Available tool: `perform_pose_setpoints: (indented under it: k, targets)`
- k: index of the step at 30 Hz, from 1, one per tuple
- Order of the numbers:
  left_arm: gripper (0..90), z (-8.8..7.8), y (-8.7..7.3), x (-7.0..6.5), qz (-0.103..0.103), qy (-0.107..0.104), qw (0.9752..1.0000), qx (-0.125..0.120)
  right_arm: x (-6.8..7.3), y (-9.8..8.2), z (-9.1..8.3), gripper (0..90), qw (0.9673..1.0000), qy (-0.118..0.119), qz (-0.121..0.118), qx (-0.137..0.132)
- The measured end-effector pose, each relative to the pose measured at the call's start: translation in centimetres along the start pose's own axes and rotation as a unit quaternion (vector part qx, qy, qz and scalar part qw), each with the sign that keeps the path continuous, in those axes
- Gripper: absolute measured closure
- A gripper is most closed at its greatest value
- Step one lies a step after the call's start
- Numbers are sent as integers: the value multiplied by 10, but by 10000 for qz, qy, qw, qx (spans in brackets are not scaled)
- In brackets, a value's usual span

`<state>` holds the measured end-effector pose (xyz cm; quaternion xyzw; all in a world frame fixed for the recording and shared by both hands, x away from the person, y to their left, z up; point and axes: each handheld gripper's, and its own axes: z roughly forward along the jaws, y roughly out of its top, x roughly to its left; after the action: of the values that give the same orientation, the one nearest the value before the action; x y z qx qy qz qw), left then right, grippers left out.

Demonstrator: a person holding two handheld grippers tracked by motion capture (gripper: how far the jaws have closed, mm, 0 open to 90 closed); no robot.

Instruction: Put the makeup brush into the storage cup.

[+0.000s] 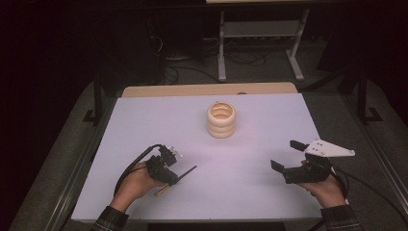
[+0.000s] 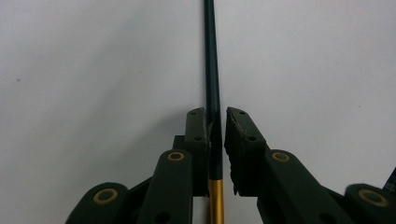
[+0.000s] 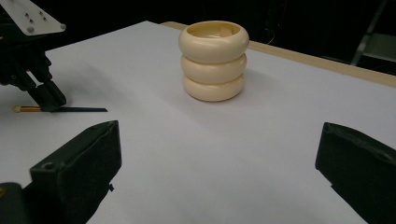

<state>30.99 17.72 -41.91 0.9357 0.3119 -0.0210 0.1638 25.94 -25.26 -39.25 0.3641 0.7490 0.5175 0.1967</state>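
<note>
Jaws of my left gripper (image 2: 215, 119) pinch a thin dark stick (image 2: 211, 65) with a gold end, which lies flat on the white table (image 1: 250, 144) and runs straight out ahead of my fingertips. My right gripper (image 1: 287, 154) rests well apart with its jaws spread wide and nothing between them, a cream ringed holder (image 3: 214, 60) standing ahead of them.

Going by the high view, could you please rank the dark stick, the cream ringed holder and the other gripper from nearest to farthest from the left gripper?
1. Dark stick: between the left gripper fingers, at the table's near left.
2. Cream ringed holder: upright, mid-table toward the far edge.
3. Right gripper: near right side, open.
</note>
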Motion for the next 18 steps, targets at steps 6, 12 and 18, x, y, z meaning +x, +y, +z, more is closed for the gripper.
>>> perform_pose_setpoints:
  k: [6, 12, 18]
  targets:
    - [799, 1, 0, -1, 34, 43, 10000, 54, 0, 0, 0, 0, 10000, -2, 6, -3]
    - [812, 2, 0, -2, 49, 76, 9999, 88, 0, 0, 0, 0, 10000, -4, 19, -8]
    - [816, 2, 1, -2, 63, 102, 9999, 108, 0, 0, 0, 0, 10000, -4, 16, -9]
